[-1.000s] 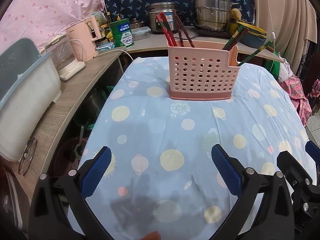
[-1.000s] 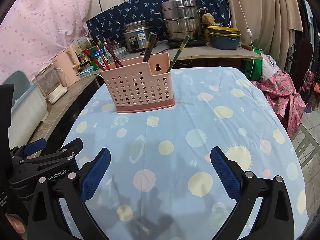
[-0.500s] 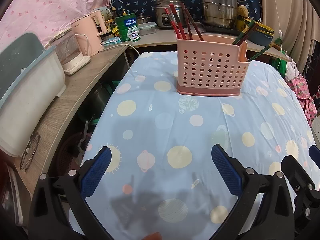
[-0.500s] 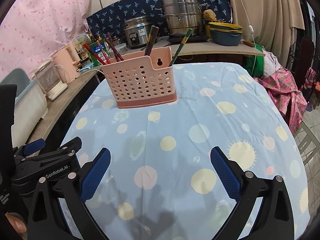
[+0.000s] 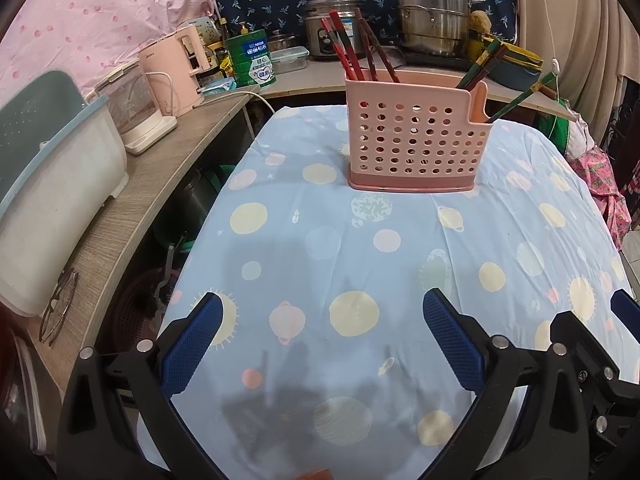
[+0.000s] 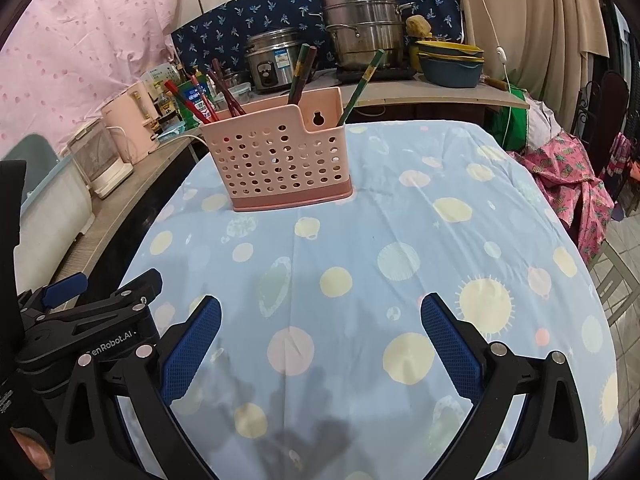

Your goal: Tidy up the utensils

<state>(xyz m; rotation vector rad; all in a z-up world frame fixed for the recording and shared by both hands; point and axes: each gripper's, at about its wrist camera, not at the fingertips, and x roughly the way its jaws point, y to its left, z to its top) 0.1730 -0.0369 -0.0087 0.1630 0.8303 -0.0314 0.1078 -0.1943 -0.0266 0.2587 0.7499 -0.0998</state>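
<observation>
Holding both tools low over the near end of the table, we keep our left gripper (image 5: 322, 336) spread wide, its blue pads (image 5: 192, 340) far apart with only the tablecloth (image 5: 360, 248) showing between them. Our right gripper (image 6: 320, 338) is spread just as wide and grips nothing either. In the right wrist view the left gripper shows at the lower left edge, just beside the right one.

Ahead of us, toward the far end of the table, stands the pink perforated utensil holder (image 5: 416, 144), upright on the light blue cloth printed with pale yellow, pink and white planets and suns. From our left wrist view it sits roughly straight ahead; from the right wrist view it sits ahead and to the left (image 6: 280, 160). Both grippers are well apart from it.

Red chopsticks (image 5: 344, 46) stick up out of the holder's left part, leaning slightly. Green chopsticks (image 5: 484, 66) lean out of the right part, and one more green one (image 5: 520, 100) tilts far to the right over the rim.

Along our left runs a wooden counter (image 5: 132, 208) with a pink kettle (image 5: 176, 70), a clear-bodied appliance (image 5: 132, 116) and a white tub with a blue rim (image 5: 60, 200). Behind the table we see a green tin (image 5: 251, 60), a rice cooker (image 5: 326, 26) and a stacked steel steamer pot (image 5: 432, 12).
</observation>
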